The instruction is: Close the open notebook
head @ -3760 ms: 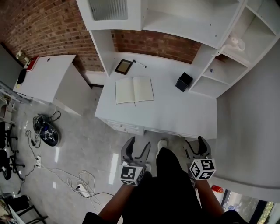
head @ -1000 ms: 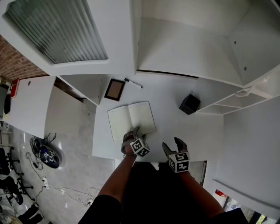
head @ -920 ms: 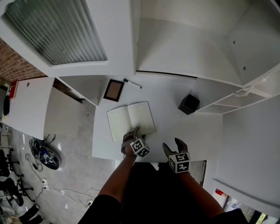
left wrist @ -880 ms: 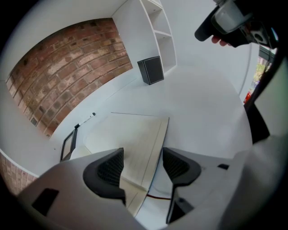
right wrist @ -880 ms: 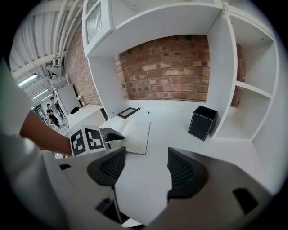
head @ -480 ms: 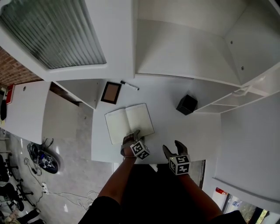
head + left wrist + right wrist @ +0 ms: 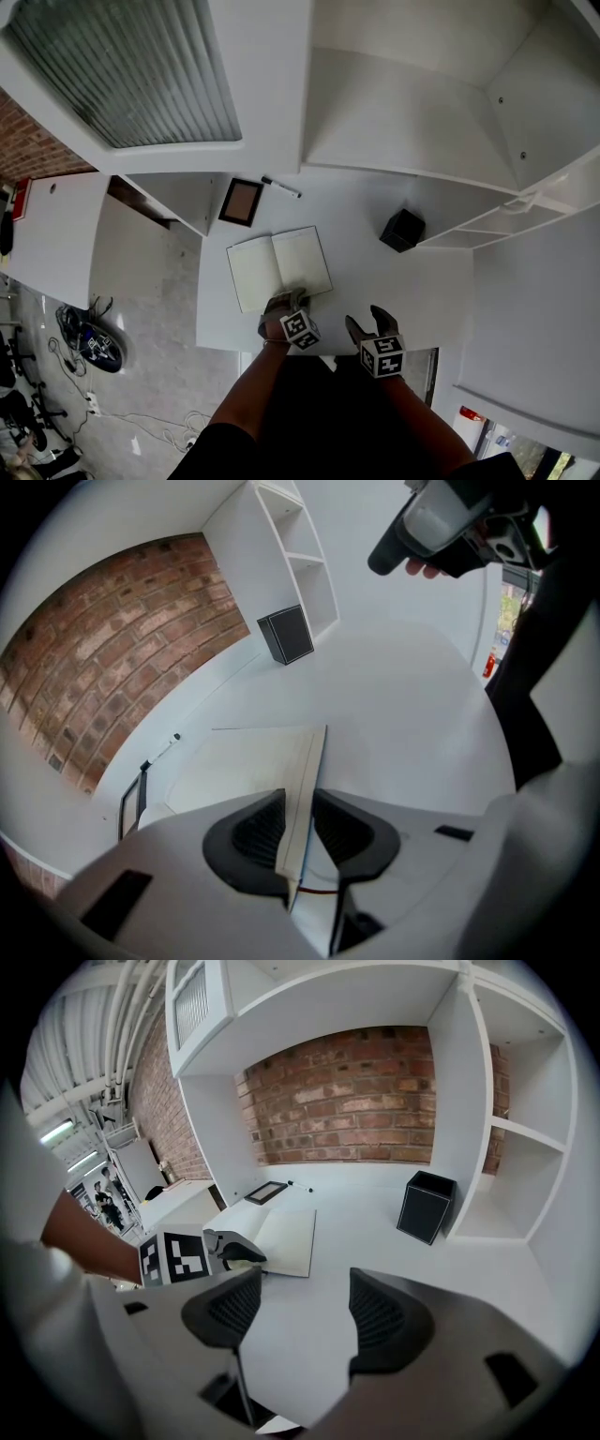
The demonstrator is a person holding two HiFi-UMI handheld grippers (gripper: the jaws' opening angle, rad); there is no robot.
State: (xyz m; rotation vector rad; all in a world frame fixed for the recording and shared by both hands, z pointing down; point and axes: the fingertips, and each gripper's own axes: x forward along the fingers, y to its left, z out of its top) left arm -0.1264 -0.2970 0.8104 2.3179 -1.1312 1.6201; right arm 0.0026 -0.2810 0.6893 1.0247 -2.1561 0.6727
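Note:
The open notebook (image 7: 277, 268) lies flat on the white desk (image 7: 375, 281), cream pages up. My left gripper (image 7: 286, 300) sits at its near edge. In the left gripper view the near edge of the right-hand leaf (image 7: 302, 789) stands up between the dark pads, and the jaws are closing on it, both pads against the paper. The left-hand page (image 7: 225, 771) stays flat. My right gripper (image 7: 366, 323) hovers over bare desk to the right, open, nothing between its fingers; its own view shows the notebook (image 7: 281, 1237) and the left gripper (image 7: 234, 1252) ahead on the left.
A black box (image 7: 402, 230) stands at the back right of the desk, near the open shelves (image 7: 487, 220). A small framed picture (image 7: 241, 202) and a pen (image 7: 281, 187) lie behind the notebook. White cabinets overhang the desk. The desk's front edge is just below both grippers.
The left gripper's jaws have narrowed over the notebook's near edge and now hold the right leaf. Both hands stayed nearly in place; the right gripper is unchanged.

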